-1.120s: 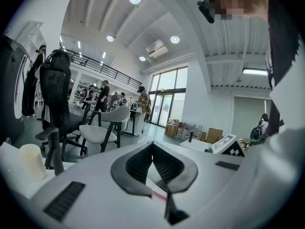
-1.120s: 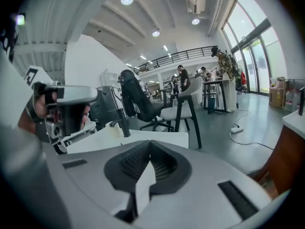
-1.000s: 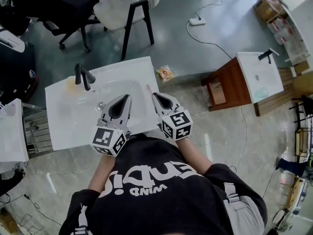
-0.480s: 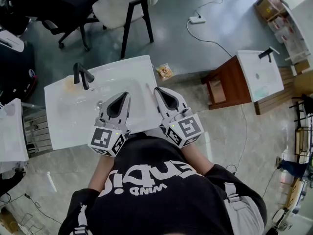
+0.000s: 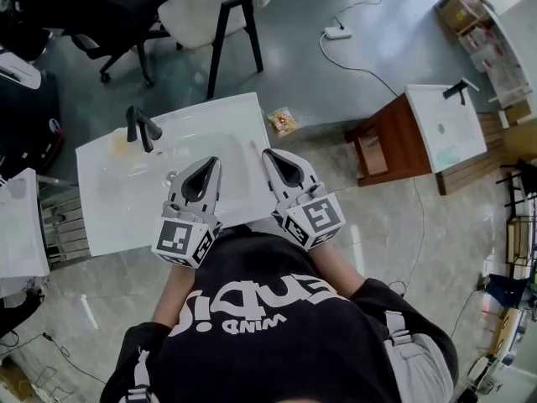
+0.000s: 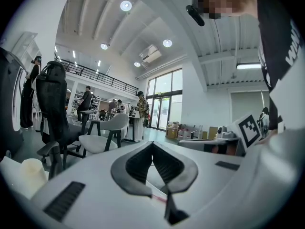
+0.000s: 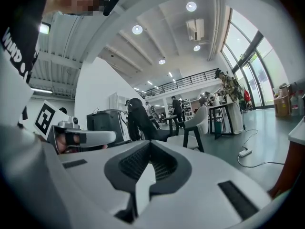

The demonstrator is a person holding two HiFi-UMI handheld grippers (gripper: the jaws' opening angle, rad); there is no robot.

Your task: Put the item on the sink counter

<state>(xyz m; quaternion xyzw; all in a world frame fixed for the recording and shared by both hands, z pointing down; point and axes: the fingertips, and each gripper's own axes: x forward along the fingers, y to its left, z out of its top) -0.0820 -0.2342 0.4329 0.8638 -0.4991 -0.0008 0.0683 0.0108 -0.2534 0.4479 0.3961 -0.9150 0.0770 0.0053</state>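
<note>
The only print I can read is on my black shirt [image 5: 277, 326]: a small line, "WIND", upside down in the head view. The bigger white letters above it I cannot make out. Each marker cube carries black-and-white squares.

My left hand-held gripper [image 5: 215, 163] hovers over the basin of the white sink bench [image 5: 226, 116], jaws pressed together with nothing between them. My right hand-held gripper [image 5: 268, 154] is at the bench's right edge, also closed and empty.

The item, a thin pale stick [image 5: 254, 148], lies on the bench top between the two gripper tips, touched by neither.

A black tap [image 5: 141, 128] stands at the far side. On the floor beyond lie a snack bag [image 5: 283, 123] and a power strip [image 5: 338, 34]. A white chair [image 5: 205, 15] stands further off.
</note>
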